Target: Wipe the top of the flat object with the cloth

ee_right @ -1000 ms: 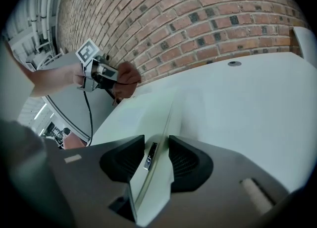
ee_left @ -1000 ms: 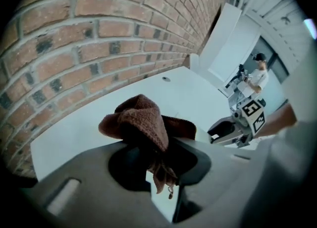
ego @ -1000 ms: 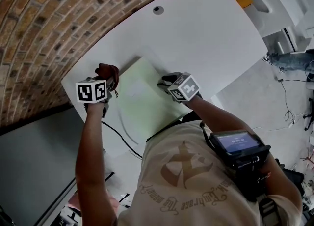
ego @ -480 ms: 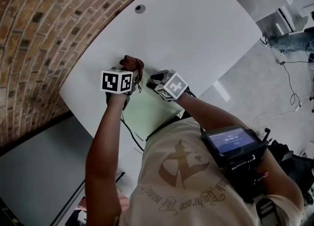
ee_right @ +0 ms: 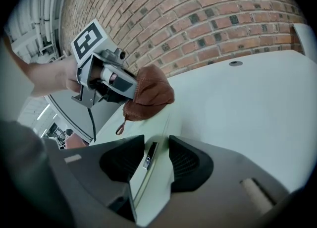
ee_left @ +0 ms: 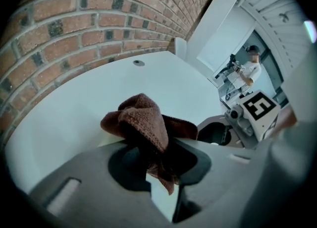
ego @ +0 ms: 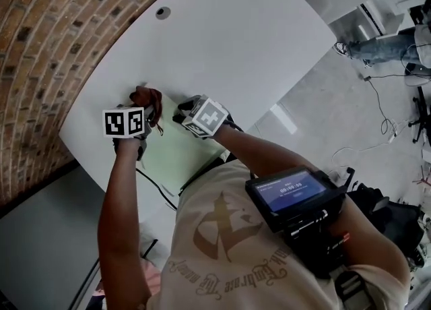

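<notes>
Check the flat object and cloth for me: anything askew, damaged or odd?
Nothing stands out. The left gripper holds the cloth bunched at the far corner of the flat object; the right gripper sits open over its edge. It lies flat on the table, with no damage or spill visible.

A brown knitted cloth (ego: 149, 96) was bunched on the far left corner of a pale green board (ego: 172, 150), laid flat.

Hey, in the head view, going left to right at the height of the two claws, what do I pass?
Brick wall → left claw, shut on the brown cloth → right claw → bare white table → grey floor with cables.
</notes>
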`<state>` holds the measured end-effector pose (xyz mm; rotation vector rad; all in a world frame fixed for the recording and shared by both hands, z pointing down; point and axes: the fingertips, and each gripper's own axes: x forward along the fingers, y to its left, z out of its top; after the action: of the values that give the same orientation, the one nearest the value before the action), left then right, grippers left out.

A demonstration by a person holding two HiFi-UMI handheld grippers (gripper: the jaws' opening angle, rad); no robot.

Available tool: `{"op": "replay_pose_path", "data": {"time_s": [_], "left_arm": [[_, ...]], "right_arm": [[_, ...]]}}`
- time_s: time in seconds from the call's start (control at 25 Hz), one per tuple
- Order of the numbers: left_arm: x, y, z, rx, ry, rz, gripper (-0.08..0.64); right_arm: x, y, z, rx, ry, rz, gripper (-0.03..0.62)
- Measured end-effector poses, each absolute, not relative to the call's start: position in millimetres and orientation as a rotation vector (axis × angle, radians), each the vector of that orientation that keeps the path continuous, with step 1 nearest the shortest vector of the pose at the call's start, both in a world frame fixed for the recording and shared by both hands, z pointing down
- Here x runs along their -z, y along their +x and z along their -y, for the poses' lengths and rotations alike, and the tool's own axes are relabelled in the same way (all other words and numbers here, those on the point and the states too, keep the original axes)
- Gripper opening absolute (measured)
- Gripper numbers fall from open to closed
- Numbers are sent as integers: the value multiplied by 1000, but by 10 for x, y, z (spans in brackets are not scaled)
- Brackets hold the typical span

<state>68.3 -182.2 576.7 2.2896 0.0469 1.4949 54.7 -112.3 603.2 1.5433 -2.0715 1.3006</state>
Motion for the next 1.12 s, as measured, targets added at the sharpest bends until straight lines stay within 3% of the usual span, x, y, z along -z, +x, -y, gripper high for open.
{"op": "replay_pose_path", "data": {"time_s": [1.12], "left_arm": [[-5666,-1344,2279,-1333,2100,607,86]], "right_arm": [[-6032,576,1069,-1299,1512,2095,170]]}}
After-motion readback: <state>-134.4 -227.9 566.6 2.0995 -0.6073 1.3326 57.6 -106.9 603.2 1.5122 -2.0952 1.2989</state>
